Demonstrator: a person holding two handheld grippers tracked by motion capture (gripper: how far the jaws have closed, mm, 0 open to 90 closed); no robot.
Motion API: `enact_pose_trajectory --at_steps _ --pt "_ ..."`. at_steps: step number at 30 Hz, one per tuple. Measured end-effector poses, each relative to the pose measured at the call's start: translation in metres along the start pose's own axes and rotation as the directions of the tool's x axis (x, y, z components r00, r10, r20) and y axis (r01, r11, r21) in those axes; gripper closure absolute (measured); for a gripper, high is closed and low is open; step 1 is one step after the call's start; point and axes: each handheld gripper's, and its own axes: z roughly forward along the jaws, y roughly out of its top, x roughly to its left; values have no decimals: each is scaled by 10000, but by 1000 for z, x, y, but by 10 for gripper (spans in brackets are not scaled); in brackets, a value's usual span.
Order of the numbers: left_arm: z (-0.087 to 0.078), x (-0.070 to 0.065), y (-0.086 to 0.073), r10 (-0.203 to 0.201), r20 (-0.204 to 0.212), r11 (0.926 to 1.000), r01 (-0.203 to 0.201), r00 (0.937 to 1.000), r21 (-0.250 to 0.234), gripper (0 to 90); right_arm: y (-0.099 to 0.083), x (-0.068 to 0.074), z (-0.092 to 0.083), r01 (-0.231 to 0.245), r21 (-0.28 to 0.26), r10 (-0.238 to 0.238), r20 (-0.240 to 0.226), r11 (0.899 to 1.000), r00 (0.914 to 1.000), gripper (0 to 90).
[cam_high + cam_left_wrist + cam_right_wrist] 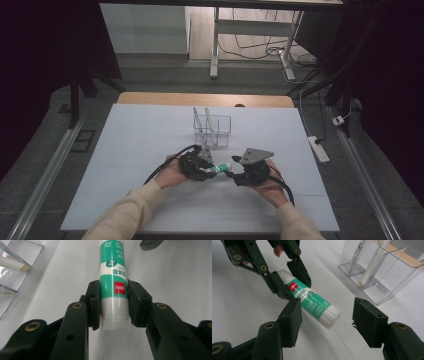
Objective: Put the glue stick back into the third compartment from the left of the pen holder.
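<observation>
The left gripper has its two black jaws pinching a green-and-white plastic glue stick near its white bottom end, pads pressed on both sides of the tube, so that one's locked in. From the high view the glue stick hangs level above the pale blue-white table top, roughly at the middle of the sheet, with the left gripper at its 9 o'clock and the right gripper at its 3 o'clock.

The right gripper has its jaws spread, one on each side of the stick's free cap end, and neither pad is touching it as far as I can see. The left gripper shows up there too at about 11 o'clock, clamped on the tube.

Up at 12 o'clock from both hands sits a clear plastic compartment organiser with a couple of white pens leaning in it.

My read: this is the bit where one hand steadies the body so the other can grab the cap. Next it'd need the right jaws to slide a touch further over the cap end, centre on it, then squeeze and pull straight along the tube. Come in off-centre and the round cap could just squirt out sideways.
</observation>
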Motion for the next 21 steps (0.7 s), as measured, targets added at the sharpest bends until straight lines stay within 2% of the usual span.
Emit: enact_pose_trajectory --at_steps 13,18,21 --pt "-1 0 -1 21 49 10000 -21 10000 -20 645 3 4 7 438 523 -423 -280 9977 9987 411" --pt "-1 -1 0 92 125 10000 -92 9999 11 644 3 7 12 1049 934 -1028 -275 9901 9943 420" --pt "0 -2 0 234 279 9997 -236 9993 85 644 4 11 14 1581 1258 -1554 -311 9794 9874 432"
